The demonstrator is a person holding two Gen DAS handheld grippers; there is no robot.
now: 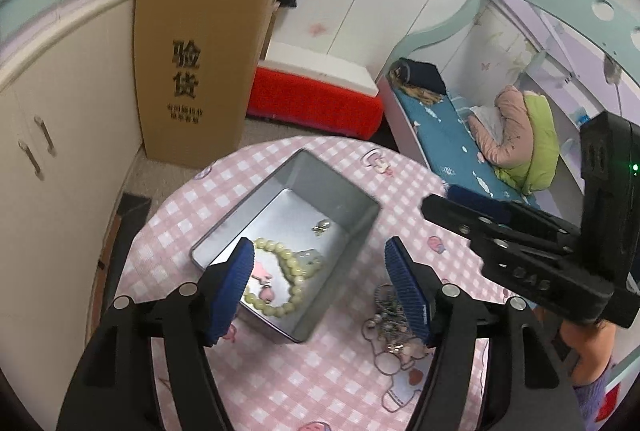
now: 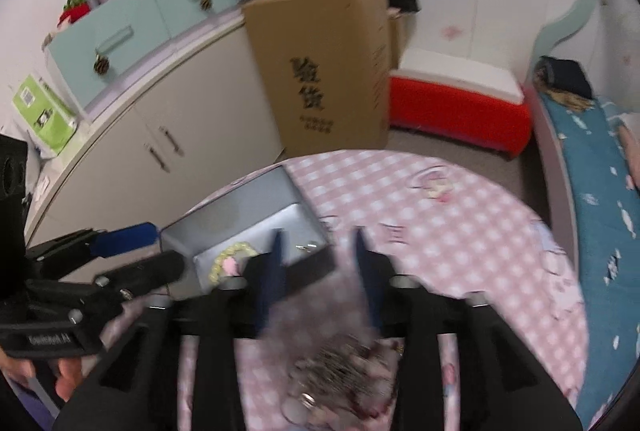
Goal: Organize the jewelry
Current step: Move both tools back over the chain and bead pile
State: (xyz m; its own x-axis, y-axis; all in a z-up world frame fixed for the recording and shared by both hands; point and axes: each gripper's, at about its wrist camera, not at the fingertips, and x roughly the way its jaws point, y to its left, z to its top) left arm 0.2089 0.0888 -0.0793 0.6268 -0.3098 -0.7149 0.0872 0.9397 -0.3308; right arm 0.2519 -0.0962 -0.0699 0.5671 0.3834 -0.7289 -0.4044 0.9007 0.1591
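bead bracelet (image 1: 286,277) lies in the tin (image 1: 362,231); chain heap (image 1: 390,315) at its 4 o'clock waits on worktop (image 1: 280,383); both jaws open, empty

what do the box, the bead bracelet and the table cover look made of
Box: thin metal, probably tin, with a dull grey sheen and a floor that reflects. Bead bracelet: pale green glossy beads, maybe jade-like stone, glass or plastic; the look leaves it open. Table cover: pink checked sheet with cartoon prints, possibly vinyl or cloth.
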